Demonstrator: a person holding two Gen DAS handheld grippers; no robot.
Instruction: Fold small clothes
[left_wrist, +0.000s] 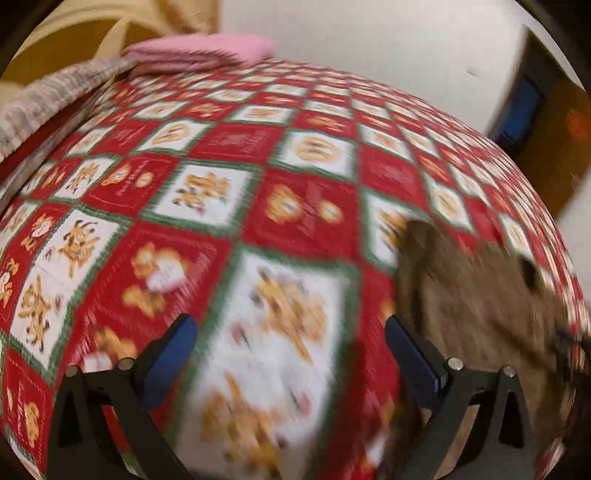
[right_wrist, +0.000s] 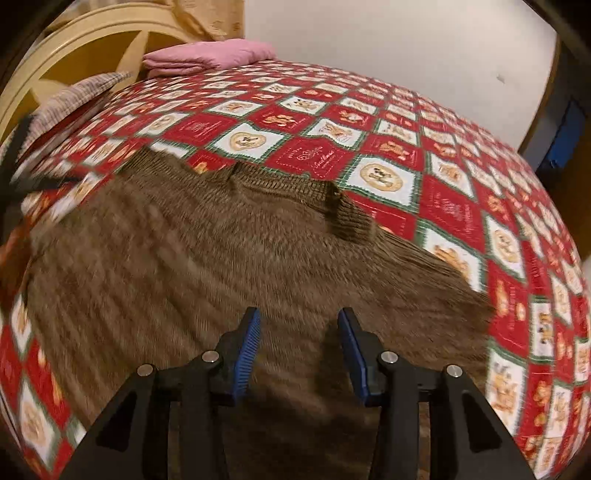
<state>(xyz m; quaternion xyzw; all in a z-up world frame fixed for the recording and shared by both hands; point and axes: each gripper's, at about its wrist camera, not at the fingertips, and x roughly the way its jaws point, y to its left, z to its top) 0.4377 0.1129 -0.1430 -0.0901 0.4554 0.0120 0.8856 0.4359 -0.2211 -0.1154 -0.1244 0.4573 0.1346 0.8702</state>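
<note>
Black gripper arms with ribbed blue pads fill the bottom of both views. Right gripper (right_wrist: 298, 350): jaws part-way apart, nothing between the pads; brown sweater (right_wrist: 207, 258) lies spread beneath it, across the centre and left of the right wrist view. Knit is coarse and fuzzy, with a ribbed band along the far edge and a ribbed cuff folded over at centre right. One sleeve runs out toward the right edge of the cloth. Whether the pads touch the knit cannot be told through the blur.

Left gripper (left_wrist: 291, 354): jaws wide, empty, over a white square of the bedspread (left_wrist: 229, 155). Its right pad sits just beside the sweater's edge, which shows as a brown blurred mass at lower right of the left wrist view.

Bedspread is a printed cotton-like sheet: red and white squares set diagonally, green borders, orange cartoon figures. It lies smooth over the bed.

Surroundings, upper left of both views: folded pink cloth (right_wrist: 207, 55), flat stack with soft edges; plaid pillow (right_wrist: 74, 96) beside it; cream curved headboard (right_wrist: 85, 37) behind. White wall (right_wrist: 388, 48) at upper right. Nothing lies on the sweater.
</note>
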